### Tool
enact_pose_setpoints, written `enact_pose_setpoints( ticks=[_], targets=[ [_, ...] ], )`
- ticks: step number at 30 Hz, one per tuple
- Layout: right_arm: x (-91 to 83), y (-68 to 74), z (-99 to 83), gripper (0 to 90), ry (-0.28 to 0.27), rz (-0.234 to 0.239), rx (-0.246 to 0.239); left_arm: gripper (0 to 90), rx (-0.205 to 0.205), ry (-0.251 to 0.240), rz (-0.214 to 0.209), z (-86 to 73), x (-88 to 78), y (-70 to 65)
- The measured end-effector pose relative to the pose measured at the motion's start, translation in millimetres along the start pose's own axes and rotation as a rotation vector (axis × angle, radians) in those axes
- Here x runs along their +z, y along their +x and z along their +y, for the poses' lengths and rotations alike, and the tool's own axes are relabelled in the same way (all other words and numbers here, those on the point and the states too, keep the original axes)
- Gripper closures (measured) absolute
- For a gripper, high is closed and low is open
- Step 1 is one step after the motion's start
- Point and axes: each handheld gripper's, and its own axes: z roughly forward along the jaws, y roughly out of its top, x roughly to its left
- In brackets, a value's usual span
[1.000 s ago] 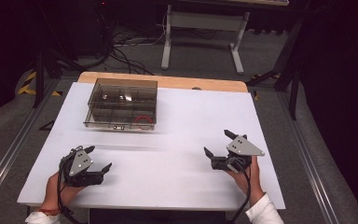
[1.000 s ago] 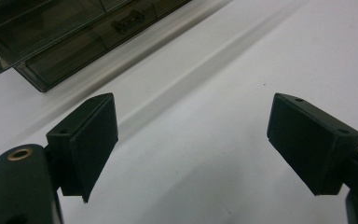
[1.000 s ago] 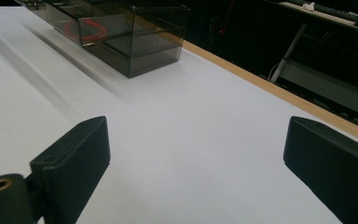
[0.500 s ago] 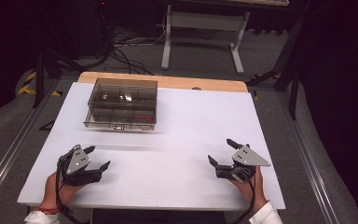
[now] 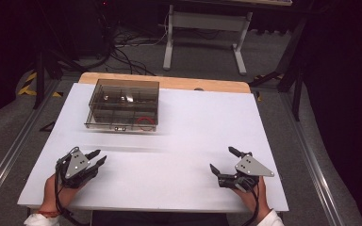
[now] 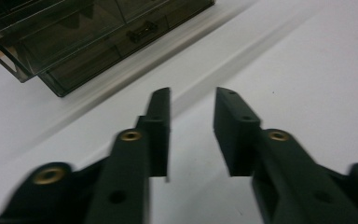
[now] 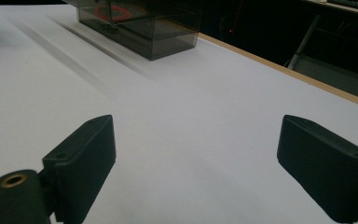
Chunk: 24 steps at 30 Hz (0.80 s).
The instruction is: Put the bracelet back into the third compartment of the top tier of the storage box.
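Note:
A smoky clear compartment box (image 5: 122,103) stands at the back left of the white table (image 5: 188,127), with a red ring (image 5: 145,123) in its front right cell. My left gripper (image 5: 100,156) rests near the front left edge, pointing toward the box (image 6: 88,32). Its jaws have just been closing; a narrow gap stays at the left gripper (image 6: 192,100), with nothing in it. My right gripper (image 5: 221,158) sits near the front right, wide open and empty. In the right gripper view, the right gripper (image 7: 196,140) faces bare table, and the box (image 7: 140,28) with the ring (image 7: 114,11) lies far off.
A wooden strip (image 5: 169,82) runs along the table's far edge. Metal rails (image 5: 9,155) flank the table on both sides. Behind it on the floor stand a white desk frame (image 5: 202,28) and loose cables (image 5: 127,52).
The left gripper's jaws have narrowed while that hand stayed put. The right gripper has slid toward the near edge, a little to the right and lower, jaws still wide.

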Motion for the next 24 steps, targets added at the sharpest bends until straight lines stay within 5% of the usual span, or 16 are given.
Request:
enact_pose_setpoints(
  ticks=[6, 24],
  targets=[
    [4.8, 4.1, 0.3, 12.2, 0.014, 0.018, -0.013, 89.4, -0.018, -0.01, 0.016, -1.8, -1.4, 1.3],
    [5.0, 3.6, 1.9, 12.3, 0.01, 0.017, -0.031, 89.6, -0.029, -0.009, 0.045, -2.7, -1.8, 3.5]
  ],
)
